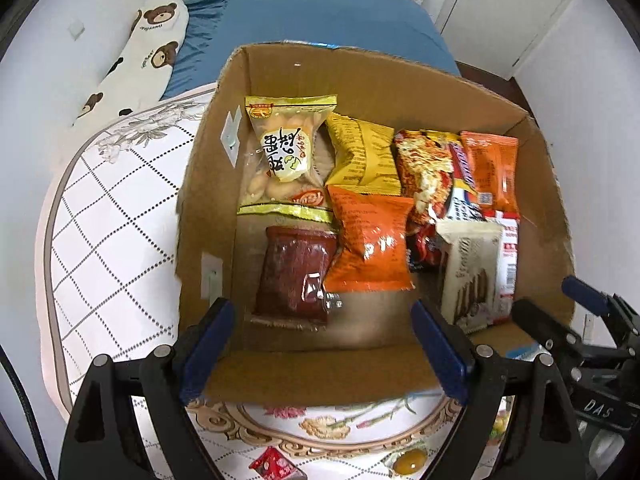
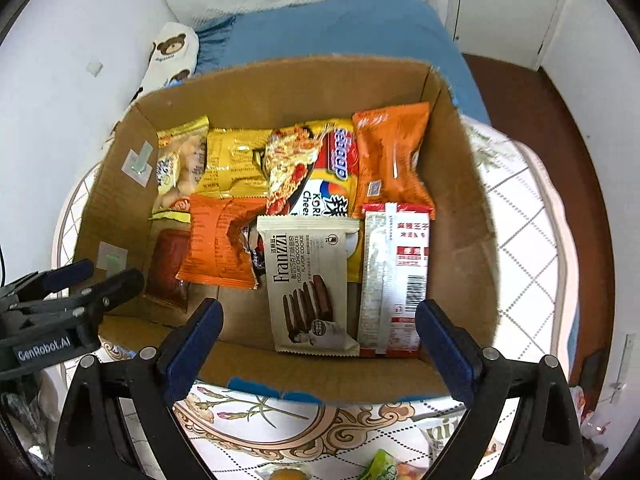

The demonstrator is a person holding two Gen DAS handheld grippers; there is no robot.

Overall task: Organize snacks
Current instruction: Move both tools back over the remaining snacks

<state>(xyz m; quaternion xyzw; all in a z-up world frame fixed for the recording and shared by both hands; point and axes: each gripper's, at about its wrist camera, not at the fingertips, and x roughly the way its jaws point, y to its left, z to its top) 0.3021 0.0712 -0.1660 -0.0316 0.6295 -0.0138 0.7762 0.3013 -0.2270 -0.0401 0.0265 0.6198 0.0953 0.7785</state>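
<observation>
An open cardboard box sits on a quilted mattress and holds several snack packs. In the left wrist view: a clear biscuit bag, a yellow pack, an orange pack, a dark red pack, a noodle pack and a Franzzi cookie pack. The right wrist view shows the Franzzi pack beside a red-and-white pack. My left gripper is open and empty over the box's near wall. My right gripper is open and empty over the near edge.
The right gripper's body shows at the box's right side, the left gripper's body at its left. Loose snacks lie on the patterned mattress in front of the box. A bear-print pillow and blue bedding lie behind.
</observation>
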